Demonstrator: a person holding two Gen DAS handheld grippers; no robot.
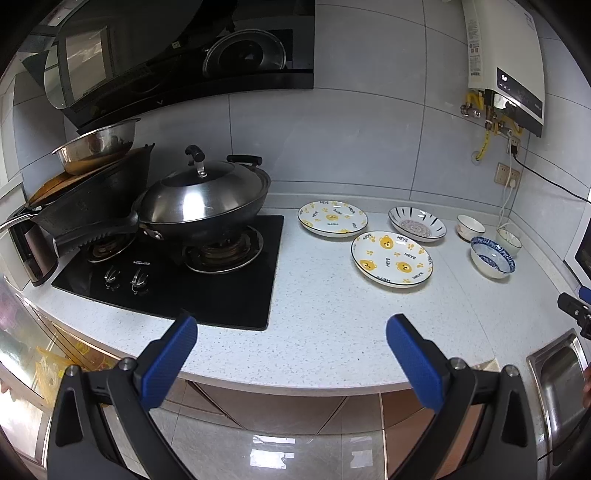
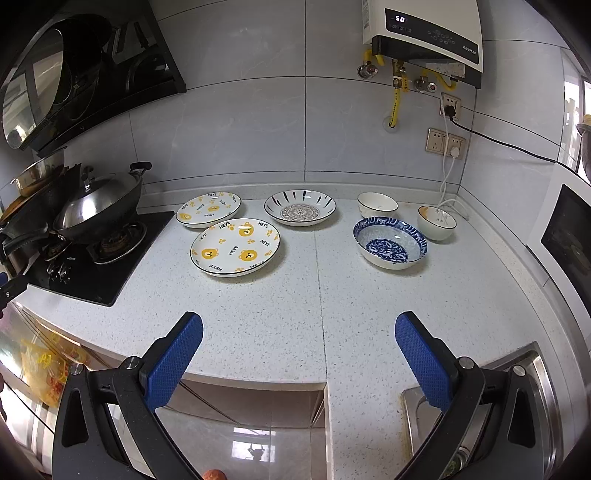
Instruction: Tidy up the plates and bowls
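Observation:
Three plates and three bowls stand apart on the speckled white counter. A large bear plate lies nearest, a smaller bear plate behind it, a black-striped patterned plate at the back. To the right are a blue patterned bowl, a white bowl and a small white bowl. My left gripper and right gripper are open and empty, above the counter's front edge, well short of the dishes.
A black gas hob with a lidded wok and stacked pans is at the left. A steel sink is at the front right. A water heater, sockets and cables hang on the back wall. An appliance stands at the far right.

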